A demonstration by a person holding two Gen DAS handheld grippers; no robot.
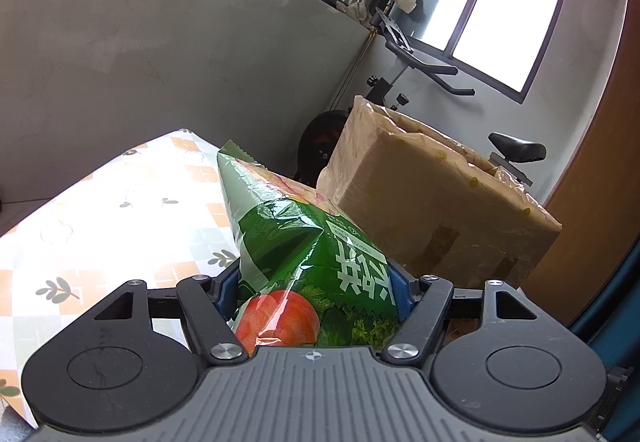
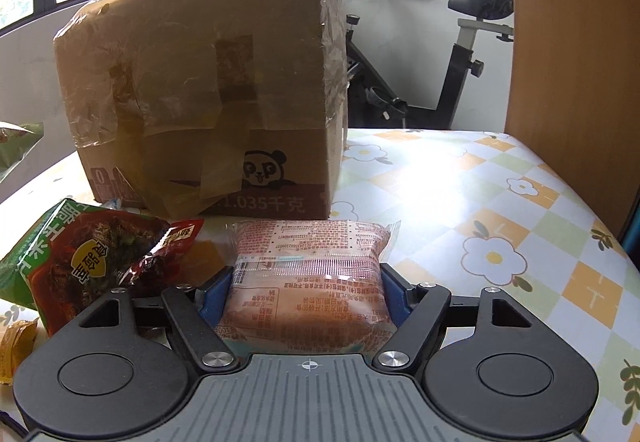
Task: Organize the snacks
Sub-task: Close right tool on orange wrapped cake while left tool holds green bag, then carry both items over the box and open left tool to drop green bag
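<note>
On the cardboard box (image 2: 200, 82) we can read "1.035千克" beneath a panda drawing, low on the taped side that faces the right camera; the pink packet (image 2: 308, 282) carries small upside-down print and a dotted code near its far end — too fine for us to read — and the green bag (image 1: 304, 246) shows large white Chinese characters next to a tomato picture. Our right gripper (image 2: 308, 292) is clamped on the pink packet, blue pads pressing its two long sides; the packet runs straight ahead between them, its far sealed end pointing at the box, just short of it above the flowered desk (image 2: 500, 202). Our left gripper (image 1: 316, 292) is clamped on the green bag, which rises from between the pads and leans up and to the left, its crimped tip pointing away from us, with the box just to its right. A red-and-green snack bag (image 2: 92, 262) lies on the desk left of the right gripper. An exercise bike (image 2: 460, 82) stands behind the desk.
</note>
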